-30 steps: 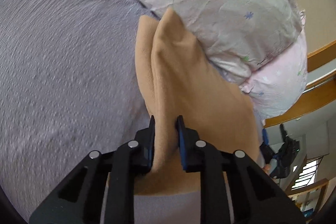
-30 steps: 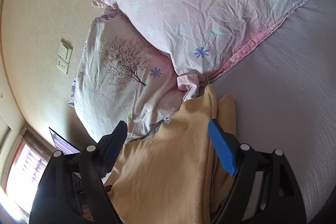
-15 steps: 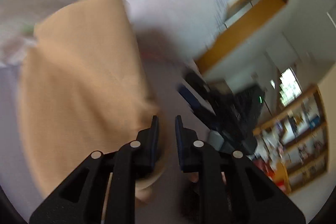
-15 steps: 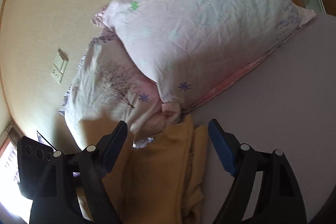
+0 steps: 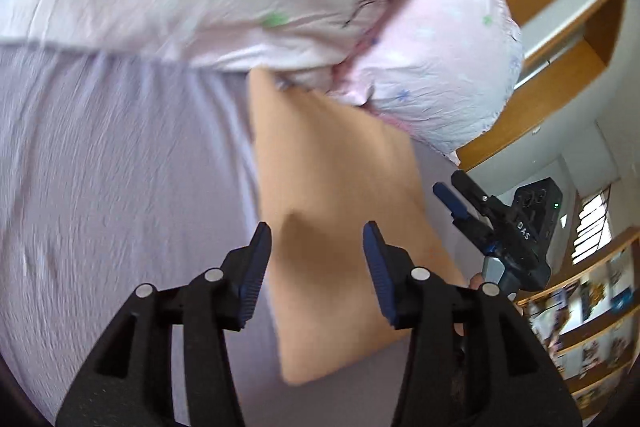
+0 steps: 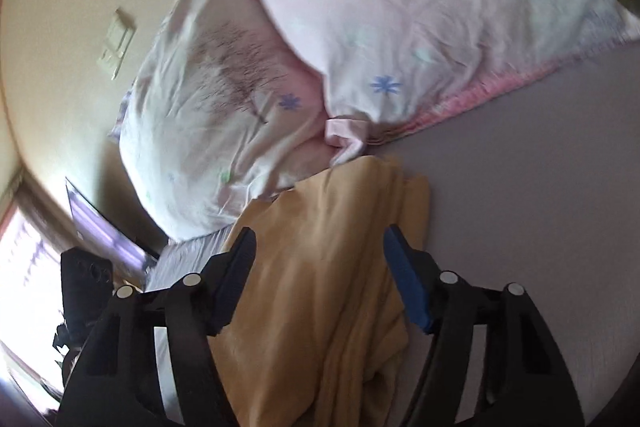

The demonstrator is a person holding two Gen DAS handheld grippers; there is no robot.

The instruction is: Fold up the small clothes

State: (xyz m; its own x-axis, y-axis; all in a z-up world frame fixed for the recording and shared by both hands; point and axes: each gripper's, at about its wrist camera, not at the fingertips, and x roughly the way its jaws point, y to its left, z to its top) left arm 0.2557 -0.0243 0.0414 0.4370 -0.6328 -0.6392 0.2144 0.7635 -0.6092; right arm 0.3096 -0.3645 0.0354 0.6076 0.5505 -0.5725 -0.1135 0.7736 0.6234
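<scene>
Jaws of both grippers spread above folded tan cloth (image 5: 336, 211) on bed

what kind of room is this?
Most likely a bedroom: two floral pillows stacked against the wall, a lilac bedsheet with an orange garment lying on it, and bookshelves off to one side.

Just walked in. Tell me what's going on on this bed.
A person with a handheld gripper in each hand is folding a small tan fleece garment on the lilac bedsheet, just below the pink floral pillows. Right now neither gripper grips it: the left gripper and the right gripper both hover over the cloth with their jaws open. The garment lies folded into a rough rectangle.
</scene>
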